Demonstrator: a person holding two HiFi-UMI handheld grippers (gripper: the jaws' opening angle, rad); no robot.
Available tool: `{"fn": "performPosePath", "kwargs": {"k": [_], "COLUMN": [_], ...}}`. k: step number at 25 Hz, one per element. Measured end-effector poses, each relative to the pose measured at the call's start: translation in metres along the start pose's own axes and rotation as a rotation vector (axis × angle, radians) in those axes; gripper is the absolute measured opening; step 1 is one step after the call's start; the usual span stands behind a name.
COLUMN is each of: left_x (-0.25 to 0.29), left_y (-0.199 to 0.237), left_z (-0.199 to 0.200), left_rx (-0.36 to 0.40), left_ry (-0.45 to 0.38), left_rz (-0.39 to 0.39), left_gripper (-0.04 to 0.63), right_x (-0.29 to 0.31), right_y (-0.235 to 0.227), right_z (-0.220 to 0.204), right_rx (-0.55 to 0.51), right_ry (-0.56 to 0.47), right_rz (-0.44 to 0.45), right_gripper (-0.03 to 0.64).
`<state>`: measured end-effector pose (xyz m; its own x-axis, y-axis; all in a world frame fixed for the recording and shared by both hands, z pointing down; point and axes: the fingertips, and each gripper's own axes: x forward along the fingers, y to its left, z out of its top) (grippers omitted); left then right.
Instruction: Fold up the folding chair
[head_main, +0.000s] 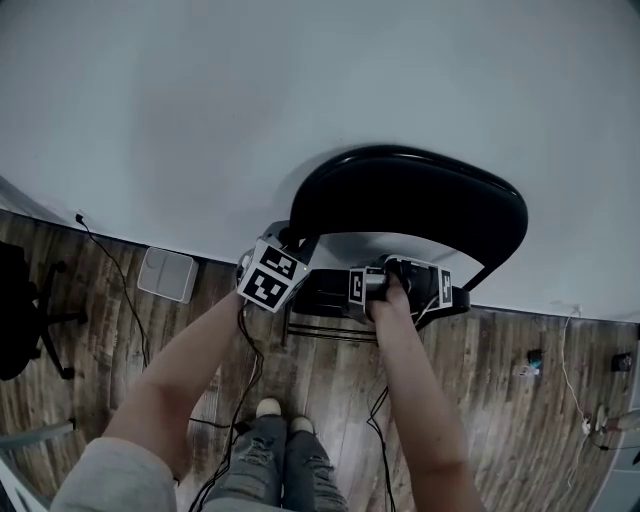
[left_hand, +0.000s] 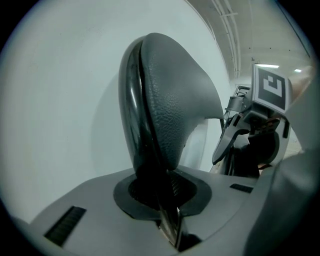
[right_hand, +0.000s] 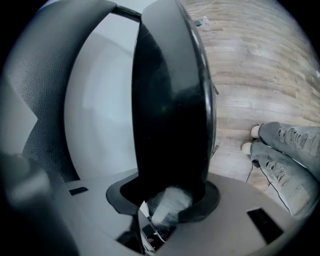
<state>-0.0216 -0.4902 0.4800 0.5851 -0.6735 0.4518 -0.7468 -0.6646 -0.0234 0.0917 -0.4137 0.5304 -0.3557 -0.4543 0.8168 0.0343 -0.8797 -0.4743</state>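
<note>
Chair (head_main: 420, 195) stands by the white wall (head_main: 200, 100). The left tool (left_hand: 165, 195) pinches its padded edge, and the right tool (right_hand: 167, 196) grips its black panel.

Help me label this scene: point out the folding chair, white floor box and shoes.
folding chair (head_main: 410, 195), head view, black curved panel
white floor box (head_main: 167, 274), head view, its top
shoes (head_main: 268, 407), head view, picture-left toe

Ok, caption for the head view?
Left gripper and right gripper clamp the black curved-back folding chair beside a grey wall.
</note>
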Motion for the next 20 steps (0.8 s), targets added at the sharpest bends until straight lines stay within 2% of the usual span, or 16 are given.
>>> {"fn": "performPosePath", "kwargs": {"k": [7,12,15,17,20], "left_x": [0.001,0.003,0.004,0.003,0.003], "left_y": [-0.001,0.004,0.004,0.006,0.005], "left_z": [0.003,0.008,0.009,0.009,0.009], "left_rx": [0.046,-0.001,-0.005,0.0,0.023], "left_ry": [0.027,0.003,-0.011,-0.019,0.0], "left_rz": [-0.032,-0.014,-0.006,0.006,0.031], "left_gripper": [0.043,0.043,0.043,0.043,0.043], "right_x": [0.01,0.017,0.017,0.018,0.018], "right_y": [0.014,0.027,0.03,0.03,0.03], "right_z": [0.005,0.008,0.011,0.009,0.006], "right_rx": [0.035,0.012,0.007,-0.045,-0.2], "right_ry": [-0.01,0.027,0.007,-0.021,-0.103], "right_rz": [-0.008,-0.026,-0.024,-0.013,-0.026], "right_gripper": [0.143,0.155,0.169,0.176,0.182]}}
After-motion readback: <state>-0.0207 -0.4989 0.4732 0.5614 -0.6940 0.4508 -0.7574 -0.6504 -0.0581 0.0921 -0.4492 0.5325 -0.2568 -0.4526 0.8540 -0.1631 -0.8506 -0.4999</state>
